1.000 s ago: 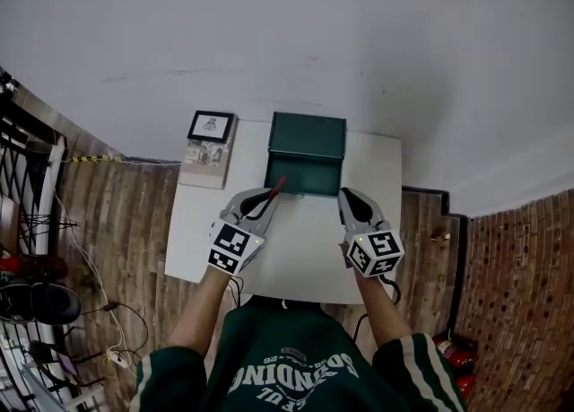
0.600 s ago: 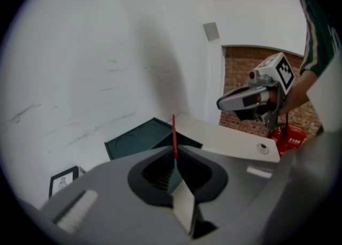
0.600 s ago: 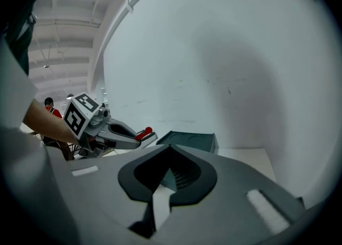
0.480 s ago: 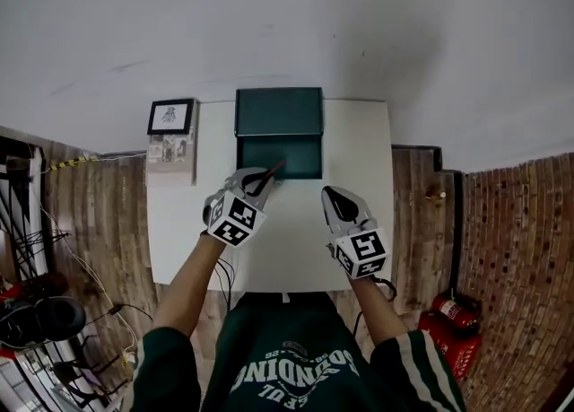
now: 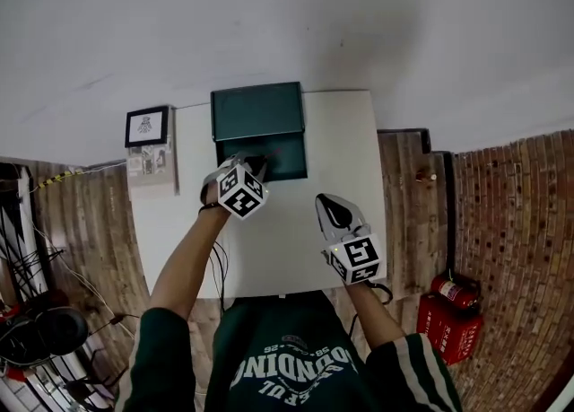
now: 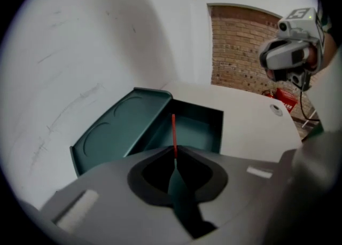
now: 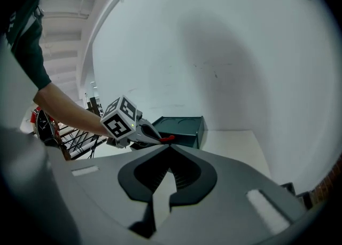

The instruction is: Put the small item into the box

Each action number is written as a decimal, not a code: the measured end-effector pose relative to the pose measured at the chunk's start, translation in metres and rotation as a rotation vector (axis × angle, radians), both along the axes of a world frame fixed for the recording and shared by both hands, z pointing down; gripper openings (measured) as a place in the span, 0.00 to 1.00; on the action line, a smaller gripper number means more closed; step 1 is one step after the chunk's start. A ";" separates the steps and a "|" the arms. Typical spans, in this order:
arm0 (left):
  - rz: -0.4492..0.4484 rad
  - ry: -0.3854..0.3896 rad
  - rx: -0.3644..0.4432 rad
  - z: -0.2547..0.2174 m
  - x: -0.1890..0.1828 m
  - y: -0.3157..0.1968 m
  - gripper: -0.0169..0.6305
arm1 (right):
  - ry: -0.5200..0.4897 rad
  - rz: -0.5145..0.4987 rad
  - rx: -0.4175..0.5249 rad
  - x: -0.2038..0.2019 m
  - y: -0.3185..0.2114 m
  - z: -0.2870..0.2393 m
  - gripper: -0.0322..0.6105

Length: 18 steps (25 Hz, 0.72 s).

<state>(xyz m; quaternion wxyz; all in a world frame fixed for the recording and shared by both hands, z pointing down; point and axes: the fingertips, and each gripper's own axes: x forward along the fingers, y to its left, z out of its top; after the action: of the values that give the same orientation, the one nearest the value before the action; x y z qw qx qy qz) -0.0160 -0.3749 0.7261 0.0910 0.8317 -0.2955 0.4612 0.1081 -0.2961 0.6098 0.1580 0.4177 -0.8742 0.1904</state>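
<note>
- The left gripper view shows the left claw (image 6: 173, 156) clenched on a thin red stick (image 6: 173, 131). The stick juts straight out from the claw tips, with its free end over the open cavity of the dark green box (image 6: 212, 127).
- The head view shows that stick only faintly. It does show the layout: the left claw is at the box's near left corner, and the right claw (image 5: 329, 206) is over the table's (image 5: 278, 244) near right part, well apart from the box.
- The right gripper view shows the right claw with its tips together and nothing between them. It also gives a side-on view of the left claw's marker cube (image 7: 120, 118), with the red stick at the box's near rim.
- The box stands at the table's far edge. Its lid (image 5: 257, 111) is hinged open and lies back toward the white wall (image 5: 287, 15).
- The table surface between the two claws is bare, and a bare strip runs to the right of the box.
- The person's left forearm (image 5: 184, 262) crosses the table's near left edge.
- A framed picture (image 5: 146, 126) stands off the table's left side, beside the box. A red fire extinguisher (image 5: 448, 311) lies on the floor to the right, well apart from the table.
</note>
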 end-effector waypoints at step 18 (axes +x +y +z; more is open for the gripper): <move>0.025 -0.099 -0.217 0.055 0.007 -0.003 0.13 | 0.007 0.062 -0.018 0.016 -0.006 0.001 0.05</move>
<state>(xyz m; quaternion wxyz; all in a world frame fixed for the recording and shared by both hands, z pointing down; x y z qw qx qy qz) -0.0089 -0.3782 0.7811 0.1601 0.7967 -0.2375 0.5322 0.1241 -0.3017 0.6111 0.1587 0.4438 -0.8587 0.2015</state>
